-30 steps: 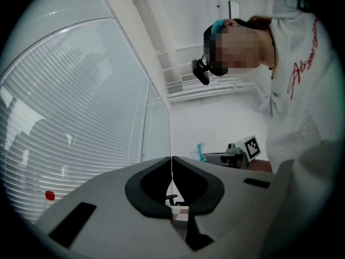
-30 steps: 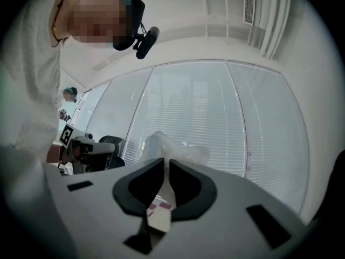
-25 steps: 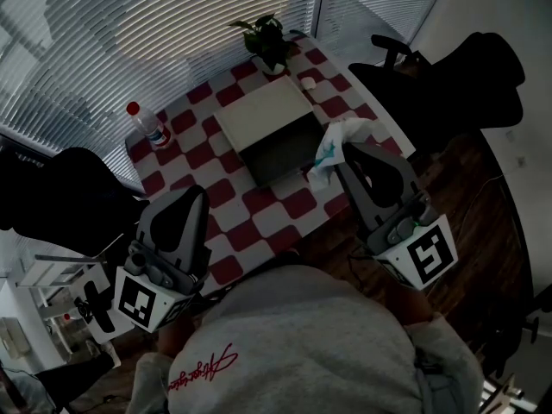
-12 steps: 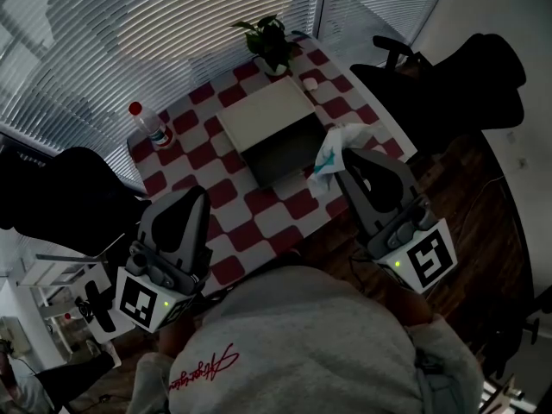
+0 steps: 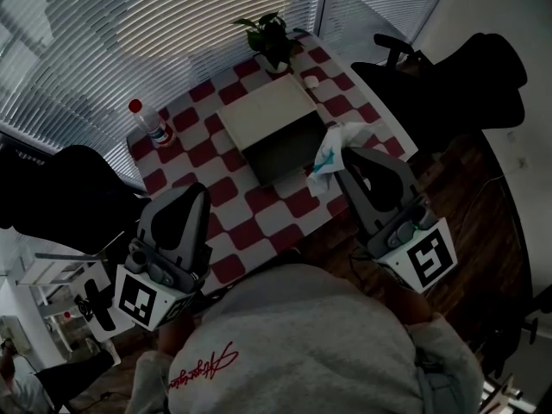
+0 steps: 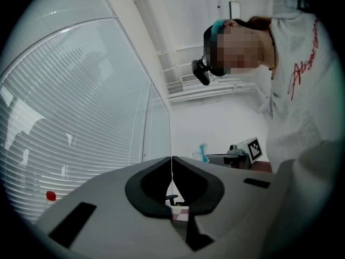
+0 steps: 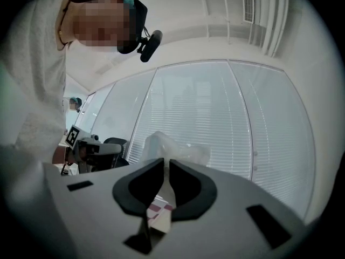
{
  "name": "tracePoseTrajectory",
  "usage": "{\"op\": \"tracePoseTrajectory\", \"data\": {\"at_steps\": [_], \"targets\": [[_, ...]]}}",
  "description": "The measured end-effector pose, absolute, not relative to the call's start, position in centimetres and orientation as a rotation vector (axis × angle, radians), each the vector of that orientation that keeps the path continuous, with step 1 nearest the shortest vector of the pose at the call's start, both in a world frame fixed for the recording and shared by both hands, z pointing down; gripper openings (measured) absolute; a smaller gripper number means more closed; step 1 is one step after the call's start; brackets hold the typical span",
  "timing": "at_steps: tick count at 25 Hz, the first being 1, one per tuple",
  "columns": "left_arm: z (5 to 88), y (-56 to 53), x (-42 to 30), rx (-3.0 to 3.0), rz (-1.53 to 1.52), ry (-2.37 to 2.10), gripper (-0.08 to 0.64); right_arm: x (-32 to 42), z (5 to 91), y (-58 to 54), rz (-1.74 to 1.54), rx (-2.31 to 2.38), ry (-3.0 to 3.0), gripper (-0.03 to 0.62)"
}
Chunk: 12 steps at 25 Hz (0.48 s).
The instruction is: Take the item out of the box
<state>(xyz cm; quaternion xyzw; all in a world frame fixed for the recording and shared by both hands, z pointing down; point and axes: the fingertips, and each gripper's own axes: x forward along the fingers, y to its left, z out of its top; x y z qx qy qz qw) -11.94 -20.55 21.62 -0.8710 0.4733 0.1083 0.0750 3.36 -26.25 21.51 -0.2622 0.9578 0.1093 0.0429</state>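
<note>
An open white box (image 5: 270, 135) lies on the red-and-white checked table (image 5: 259, 222), its lid flipped back toward the window and its dark inside facing up. My right gripper (image 5: 345, 152) is shut on a crumpled clear plastic bag with teal print (image 5: 332, 152), held in the air just right of the box. That plastic bag (image 7: 171, 149) bulges out above the pinching jaws in the right gripper view. My left gripper (image 5: 197, 193) hangs over the table's near left corner, jaws shut with nothing between them (image 6: 172, 171).
A water bottle with a red cap (image 5: 148, 124) stands at the table's left side. A potted plant (image 5: 269, 40) and a small white object (image 5: 310, 82) sit at the far end. Black office chairs (image 5: 448, 80) stand right and left of the table.
The bag and right gripper have shifted slightly away from the box edge since the first frame. The left gripper stays put.
</note>
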Motion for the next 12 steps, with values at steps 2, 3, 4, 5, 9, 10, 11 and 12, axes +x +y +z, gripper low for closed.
{"op": "tracePoseTrajectory", "data": {"at_steps": [2, 3, 4, 5, 9, 10, 11, 12], "targets": [[21.40, -20.54, -12.00, -2.608, 0.345, 1.421, 0.017, 3.28, 21.42, -26.12, 0.337, -0.799, 2.928, 0.041], [21.29, -20.58, -12.04, -2.606, 0.353, 1.424, 0.017, 3.24, 21.35, -26.08, 0.341, -0.798, 2.927, 0.041], [21.25, -20.63, -12.09, -2.604, 0.355, 1.426, 0.017, 3.19, 21.29, -26.07, 0.344, -0.796, 2.926, 0.041], [21.40, -20.66, -12.15, -2.605, 0.348, 1.428, 0.017, 3.14, 21.25, -26.06, 0.346, -0.794, 2.926, 0.041], [21.95, -20.76, -12.36, -2.602, 0.316, 1.429, 0.017, 3.08, 21.36, -26.06, 0.360, -0.796, 2.926, 0.041], [21.88, -20.82, -12.34, -2.602, 0.320, 1.426, 0.017, 3.08, 21.40, -26.11, 0.363, -0.799, 2.928, 0.041], [21.90, -20.86, -12.30, -2.607, 0.320, 1.426, 0.017, 3.08, 21.45, -26.17, 0.364, -0.803, 2.930, 0.041], [21.96, -20.89, -12.28, -2.614, 0.317, 1.426, 0.017, 3.08, 21.50, -26.22, 0.365, -0.806, 2.933, 0.041]]}}
